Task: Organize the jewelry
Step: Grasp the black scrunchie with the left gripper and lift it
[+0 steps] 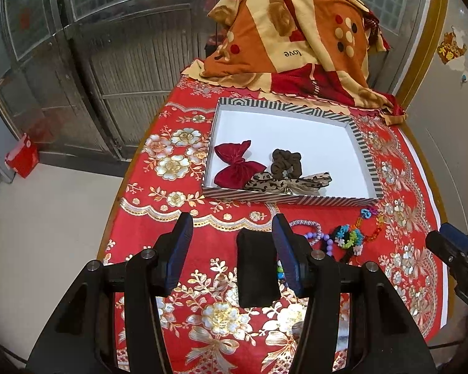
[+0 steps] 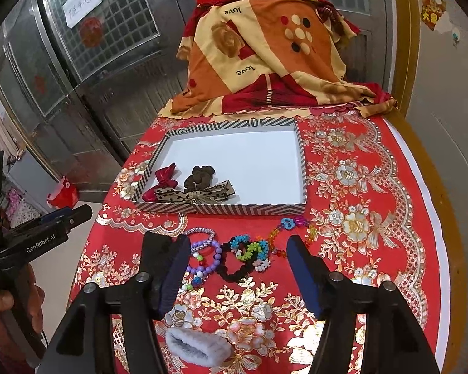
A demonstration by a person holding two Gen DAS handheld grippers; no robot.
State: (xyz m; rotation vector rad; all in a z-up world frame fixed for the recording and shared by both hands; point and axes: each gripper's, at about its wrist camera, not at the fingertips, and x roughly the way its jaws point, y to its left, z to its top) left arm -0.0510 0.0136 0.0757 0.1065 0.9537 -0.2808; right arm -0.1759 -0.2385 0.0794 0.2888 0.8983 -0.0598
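A striped box [image 1: 284,200] [image 2: 234,209] with a white floor holds a red bow [image 1: 237,164] [image 2: 165,177], a brown scrunchie [image 1: 284,162] [image 2: 200,179] and a leopard-print bow [image 1: 284,184] [image 2: 196,195]. In front of it on the red cloth lie beaded bracelets [image 1: 349,237] [image 2: 249,249], a purple bead bracelet [image 2: 207,257] and a black band [image 1: 257,268] [image 2: 154,249]. My left gripper [image 1: 232,246] is open, the black band just inside its right finger. My right gripper [image 2: 238,268] is open over the bracelets.
A patterned cloth bundle [image 1: 296,34] [image 2: 265,53] sits at the table's far end. A grey fuzzy band [image 2: 196,347] lies near the front edge. Metal doors stand left of the table. A red bag [image 1: 21,155] is on the floor.
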